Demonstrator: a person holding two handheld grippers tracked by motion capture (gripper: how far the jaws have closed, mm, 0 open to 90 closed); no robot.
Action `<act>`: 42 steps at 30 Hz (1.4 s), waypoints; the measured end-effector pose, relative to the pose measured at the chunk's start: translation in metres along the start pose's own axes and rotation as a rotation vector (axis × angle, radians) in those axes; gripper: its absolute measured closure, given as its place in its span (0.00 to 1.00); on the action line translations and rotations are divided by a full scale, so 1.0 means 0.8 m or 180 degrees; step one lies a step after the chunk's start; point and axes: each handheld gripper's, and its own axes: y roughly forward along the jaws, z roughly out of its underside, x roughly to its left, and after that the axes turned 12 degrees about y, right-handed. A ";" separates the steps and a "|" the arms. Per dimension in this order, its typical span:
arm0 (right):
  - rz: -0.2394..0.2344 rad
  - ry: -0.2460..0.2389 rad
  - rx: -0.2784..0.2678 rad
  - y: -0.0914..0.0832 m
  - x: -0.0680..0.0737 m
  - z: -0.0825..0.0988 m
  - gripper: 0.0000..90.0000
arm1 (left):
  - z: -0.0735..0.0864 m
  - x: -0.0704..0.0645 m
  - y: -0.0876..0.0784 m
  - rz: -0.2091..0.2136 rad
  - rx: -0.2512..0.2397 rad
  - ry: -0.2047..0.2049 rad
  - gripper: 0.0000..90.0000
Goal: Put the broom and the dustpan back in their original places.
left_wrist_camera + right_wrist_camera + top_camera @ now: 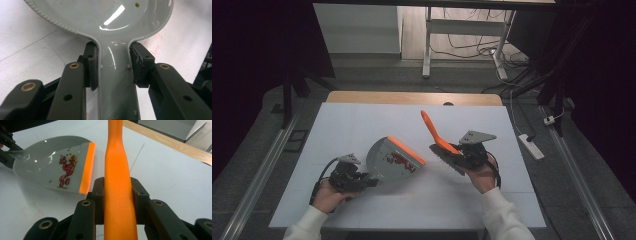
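Note:
A grey dustpan point(392, 159) with an orange front lip lies on the white table, and red beans point(66, 168) with small yellowish bits sit inside it. My left gripper point(354, 179) is shut on the dustpan's grey handle point(116, 82), with its pads point(90, 65) pressing both sides. My right gripper point(462, 155) is shut on an orange brush point(437, 134), whose handle point(117, 182) points up and away. The brush's dark bristles point(447, 161) hang just right of the dustpan's lip.
The white table top point(362, 120) has a wooden strip point(412, 97) along its far edge. A white power strip point(532, 146) lies on the floor at the right. A desk frame with cables point(462, 45) stands beyond the table.

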 end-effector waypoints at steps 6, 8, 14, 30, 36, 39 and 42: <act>0.0020 0.0034 0.0014 -0.017 -0.005 0.011 0.78 | 0.004 -0.003 -0.004 -0.0063 -0.0075 -0.0092 0.68; 0.0017 0.0064 0.0018 -0.023 -0.007 0.016 0.78 | 0.006 -0.005 -0.005 -0.0085 -0.0088 -0.0108 0.68; 0.0021 0.0134 0.0031 -0.035 -0.012 0.028 0.78 | 0.008 -0.007 -0.008 -0.0177 -0.0124 -0.0153 0.68; -0.0078 0.0324 0.0115 -0.044 -0.028 0.043 0.78 | 0.017 -0.007 -0.014 -0.0461 -0.0226 -0.0390 0.68; -0.0106 0.0399 0.0147 -0.046 -0.025 0.047 0.78 | 0.024 -0.007 -0.015 -0.0519 -0.0232 -0.0486 0.68; -0.0138 0.0427 0.0176 -0.046 -0.023 0.052 0.78 | 0.027 -0.007 -0.016 -0.0569 -0.0254 -0.0536 0.68; -0.0176 0.0472 0.0197 -0.045 -0.021 0.055 0.78 | 0.031 -0.008 -0.018 -0.0624 -0.0287 -0.0590 0.68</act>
